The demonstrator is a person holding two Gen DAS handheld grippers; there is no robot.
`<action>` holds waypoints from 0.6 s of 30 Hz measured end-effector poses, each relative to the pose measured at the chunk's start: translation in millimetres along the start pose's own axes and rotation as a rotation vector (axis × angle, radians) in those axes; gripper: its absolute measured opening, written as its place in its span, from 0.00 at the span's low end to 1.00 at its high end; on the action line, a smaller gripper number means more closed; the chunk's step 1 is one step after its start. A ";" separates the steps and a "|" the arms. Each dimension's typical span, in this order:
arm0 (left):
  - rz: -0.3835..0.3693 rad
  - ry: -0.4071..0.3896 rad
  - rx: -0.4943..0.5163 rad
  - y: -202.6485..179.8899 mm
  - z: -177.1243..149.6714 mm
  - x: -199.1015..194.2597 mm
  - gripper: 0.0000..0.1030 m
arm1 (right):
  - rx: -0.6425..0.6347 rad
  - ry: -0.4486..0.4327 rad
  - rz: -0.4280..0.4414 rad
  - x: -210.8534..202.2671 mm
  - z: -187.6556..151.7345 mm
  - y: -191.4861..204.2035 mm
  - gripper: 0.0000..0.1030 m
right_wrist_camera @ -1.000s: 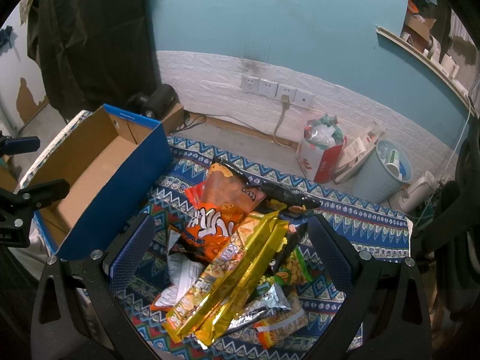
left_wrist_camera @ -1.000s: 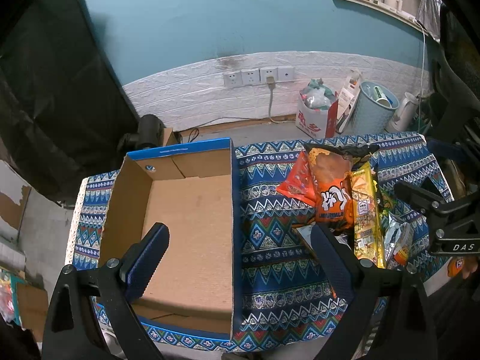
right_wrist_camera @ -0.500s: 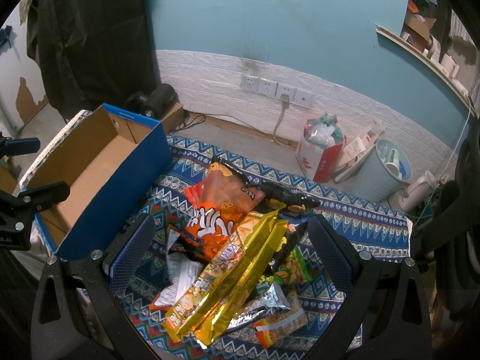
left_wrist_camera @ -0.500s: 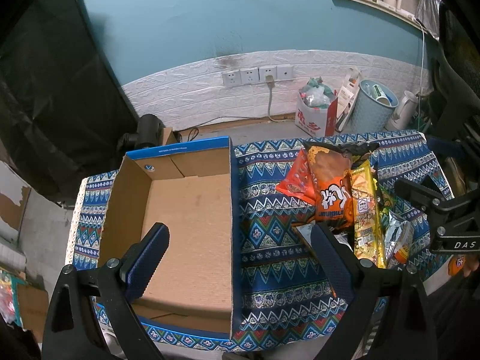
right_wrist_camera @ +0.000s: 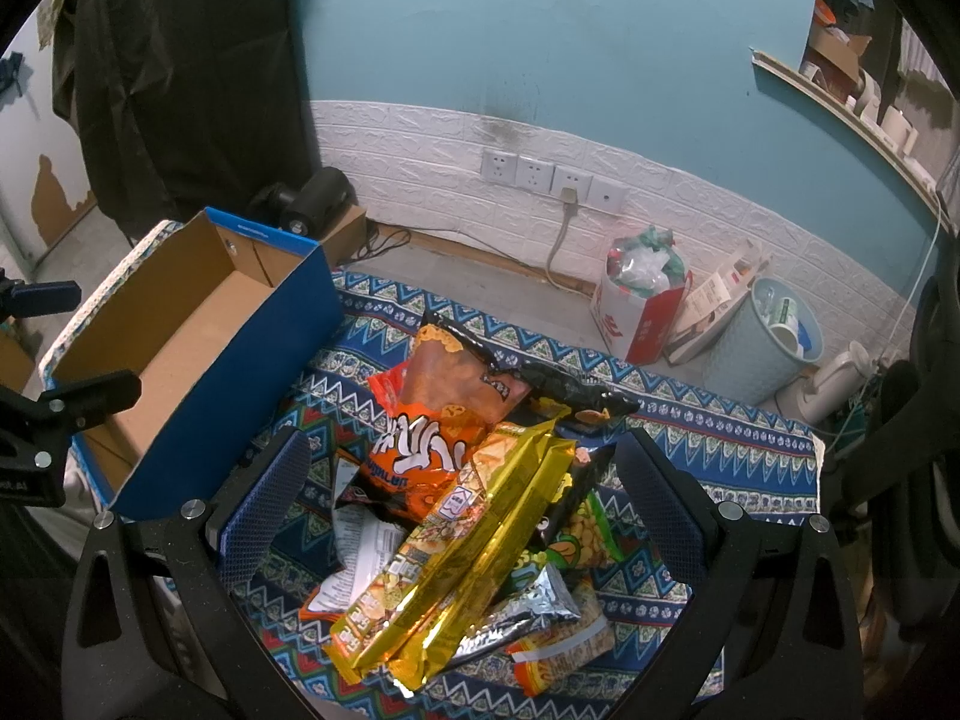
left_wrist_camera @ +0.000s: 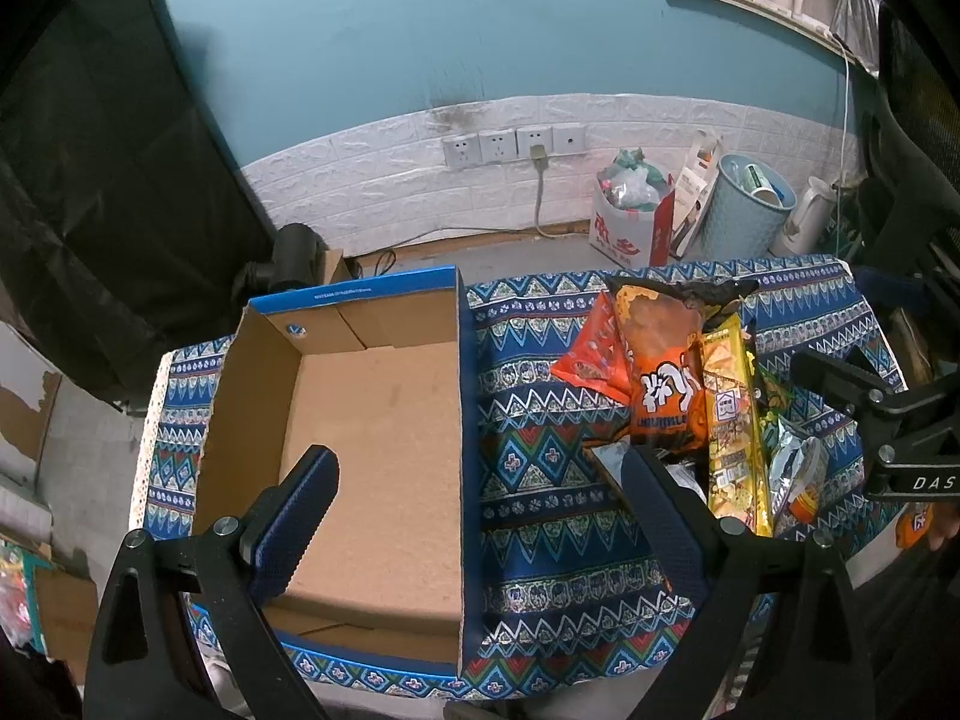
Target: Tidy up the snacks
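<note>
Between right fingers [right_wrist_camera: 657, 504]: perhaps untouched snacks [right_wrist_camera: 462, 534].

A lived-in home room: a teal wall [right_wrist_camera: 540, 30] above white brick-pattern panelling, wall sockets [right_wrist_camera: 549, 177] below it, a wastebasket [right_wrist_camera: 765, 336] and full shopping bag [right_wrist_camera: 636, 306] on the floor beneath, a patterned tablecloth [left_wrist_camera: 540, 480] nearer.

The cardboard box [left_wrist_camera: 372, 438] is open on top with a bare floor, so the way in from above is free; its blue wall [right_wrist_camera: 240, 384] stands as a barrier on the side facing the snack pile [right_wrist_camera: 462, 510]. Between that wall and the pile, a strip of patterned tabletop [left_wrist_camera: 540, 516] lies bare. Beyond the box, the pile's overlapping packets fill the cloth, the gold packet [right_wrist_camera: 456, 546] lying on top.
</note>
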State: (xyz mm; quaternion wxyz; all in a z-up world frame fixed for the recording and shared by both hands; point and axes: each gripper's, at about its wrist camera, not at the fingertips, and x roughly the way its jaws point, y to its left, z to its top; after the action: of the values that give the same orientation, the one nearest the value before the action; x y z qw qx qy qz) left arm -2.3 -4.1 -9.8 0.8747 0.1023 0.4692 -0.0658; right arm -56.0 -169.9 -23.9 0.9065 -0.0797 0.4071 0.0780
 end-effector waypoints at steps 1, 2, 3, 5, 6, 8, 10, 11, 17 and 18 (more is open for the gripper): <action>0.000 0.000 0.000 -0.1 -0.1 0.1 0.94 | 0.000 0.000 0.000 0.0 0.1 0.0 0.97; 0.000 0.001 0.000 -1.0 0.8 0.6 0.94 | 0.000 0.000 0.000 -0.2 -0.1 -0.2 0.97; -0.001 0.001 0.001 -1.2 0.4 0.8 0.94 | 0.000 0.000 0.000 0.1 0.5 0.1 0.97; -0.001 0.003 0.001 -1.1 1.0 0.9 0.94 | 0.000 0.000 -0.001 0.2 0.8 0.2 0.97; -0.002 0.003 0.002 -1.8 1.4 1.1 0.94 | 0.001 0.001 0.000 0.4 0.0 -0.8 0.97; -0.001 0.004 0.002 -2.1 1.3 1.1 0.94 | 0.003 0.002 -0.001 0.4 -0.6 -1.8 0.97; -0.001 0.005 0.002 -2.6 1.1 1.5 0.94 | 0.006 0.002 -0.002 -0.3 -1.5 -4.3 0.97; -0.001 0.007 0.003 -3.5 1.2 1.9 0.94 | 0.008 0.002 -0.003 -0.6 -2.0 -5.3 0.97; -0.005 0.018 0.014 -8.2 1.3 4.4 0.94 | 0.014 0.009 -0.005 0.9 0.1 -9.0 0.97; -0.005 0.021 0.016 -9.2 1.5 5.4 0.94 | 0.014 0.011 -0.006 1.3 0.3 -9.3 0.97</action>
State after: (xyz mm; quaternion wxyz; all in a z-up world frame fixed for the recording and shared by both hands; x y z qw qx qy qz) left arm 0.0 -13.5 -14.6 0.8687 0.1088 0.4780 -0.0707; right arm -53.0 -178.8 -23.9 0.9050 -0.0751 0.4125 0.0720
